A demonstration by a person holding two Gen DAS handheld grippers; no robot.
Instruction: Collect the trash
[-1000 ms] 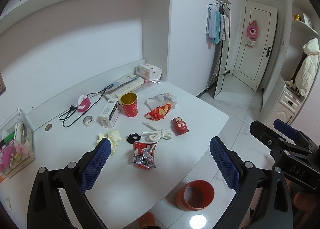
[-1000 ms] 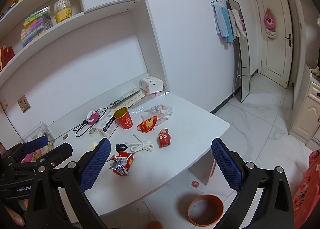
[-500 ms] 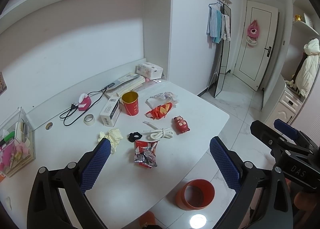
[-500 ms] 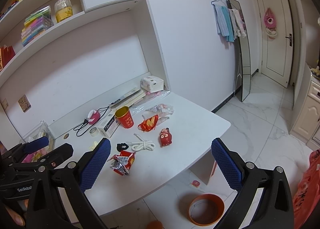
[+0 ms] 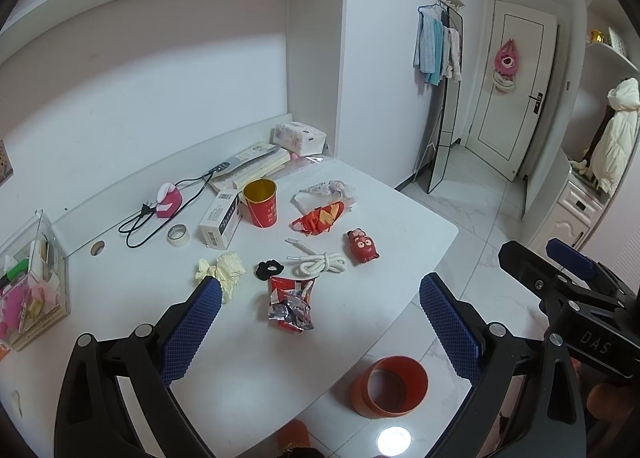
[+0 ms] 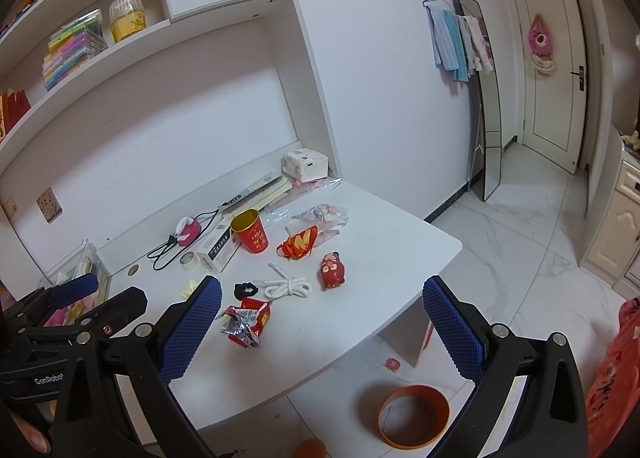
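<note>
White desk (image 5: 248, 362), centre of both wrist views, carrying loose items. Left gripper (image 5: 320, 330): lower frame of the left wrist view, blue-padded fingers (image 5: 191, 332) spread wide, nothing between them, raised above the desk's near edge. Right gripper (image 6: 320, 332): lower frame of the right wrist view, likewise spread wide and empty. Crumpled red-and-silver snack wrapper (image 5: 291, 303): on the desk just above frame centre-bottom, between the left gripper's fingers in the picture, apart from both. Black hair tie (image 5: 269, 269) and knotted white cord (image 5: 318, 263): just above the wrapper. Red pig figure (image 5: 362, 245): right of the cord. Crumpled yellow paper (image 5: 224, 271): left of the hair tie. Red paper cup (image 5: 261, 202), gold inside, upright, upper centre; white carton (image 5: 221, 220) beside it; tape roll (image 5: 178, 235) further left. Red-and-orange wrapper (image 5: 320, 218) and clear plastic bag (image 5: 326, 194): right of the cup. Orange bin (image 5: 390, 386): on the floor, lower right, off the desk's near edge, open end showing.
</note>
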